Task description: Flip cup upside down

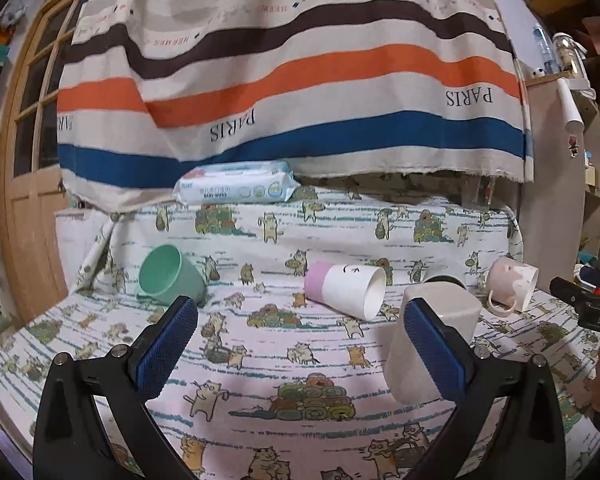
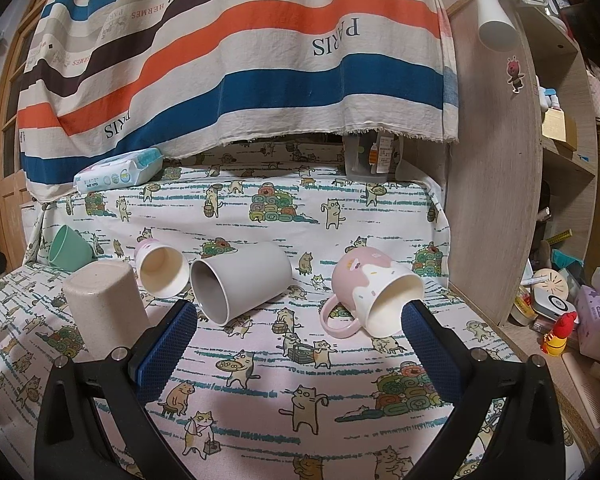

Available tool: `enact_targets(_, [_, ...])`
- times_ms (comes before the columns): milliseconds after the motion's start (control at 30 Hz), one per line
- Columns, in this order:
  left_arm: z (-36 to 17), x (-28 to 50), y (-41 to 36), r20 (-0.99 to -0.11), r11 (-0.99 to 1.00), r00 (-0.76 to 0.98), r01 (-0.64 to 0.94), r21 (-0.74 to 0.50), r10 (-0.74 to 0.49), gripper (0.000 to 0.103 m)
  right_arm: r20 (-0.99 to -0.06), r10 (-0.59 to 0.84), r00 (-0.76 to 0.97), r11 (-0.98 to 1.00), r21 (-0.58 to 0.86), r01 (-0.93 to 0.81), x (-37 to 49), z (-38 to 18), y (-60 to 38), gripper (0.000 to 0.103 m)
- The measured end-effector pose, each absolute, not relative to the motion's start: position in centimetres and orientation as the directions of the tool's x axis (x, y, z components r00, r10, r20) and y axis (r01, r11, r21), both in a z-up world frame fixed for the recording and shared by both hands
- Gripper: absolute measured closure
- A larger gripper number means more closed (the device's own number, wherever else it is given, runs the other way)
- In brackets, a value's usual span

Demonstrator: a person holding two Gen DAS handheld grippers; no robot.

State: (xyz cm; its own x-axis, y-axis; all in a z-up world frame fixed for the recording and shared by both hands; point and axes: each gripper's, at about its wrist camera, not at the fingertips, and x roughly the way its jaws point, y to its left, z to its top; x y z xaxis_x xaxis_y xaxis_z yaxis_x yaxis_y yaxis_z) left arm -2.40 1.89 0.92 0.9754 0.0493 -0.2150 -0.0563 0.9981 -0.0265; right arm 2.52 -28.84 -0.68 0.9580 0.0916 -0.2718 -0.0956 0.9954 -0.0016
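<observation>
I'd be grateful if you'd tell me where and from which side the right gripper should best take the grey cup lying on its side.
Probably across the grey cup at mid-body, coming from above. It lies on its side, mouth towards the camera, with no handle visible, so its round wall offers two opposite faces. The open right gripper looks wide enough.

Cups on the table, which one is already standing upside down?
The beige cup, base up; the green, white-pink, grey cups and pink mug lie sideways.
</observation>
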Motion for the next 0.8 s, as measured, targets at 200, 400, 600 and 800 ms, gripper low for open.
enact_targets(200, [0.3,-1.4,1.6,-0.261,0.997,0.963,-0.073,-0.002,0.07,0.0,-0.272,0.092,0.958,0.995,-0.002,-0.096,2.5,-0.7,-28.8,0.0])
enact_targets(400, [-0.2,0.2,2.2,-0.345,0.997,0.937,-0.067,-0.04,0.049,0.0,-0.272,0.092,0.958,0.995,-0.002,-0.096,2.5,-0.7,-28.8,0.0])
enact_targets(600, [-0.2,-0.2,1.4,-0.322,1.0,0.946,-0.027,-0.01,0.022,0.0,-0.272,0.092,0.958,0.995,-0.002,-0.096,2.5,-0.7,-28.8,0.0])
enact_targets(800, [-0.1,0.0,1.3,-0.33,0.999,0.943,-0.043,-0.001,0.04,0.0,-0.272,0.095,0.957,0.995,-0.002,-0.099,2.5,-0.7,-28.8,0.0])
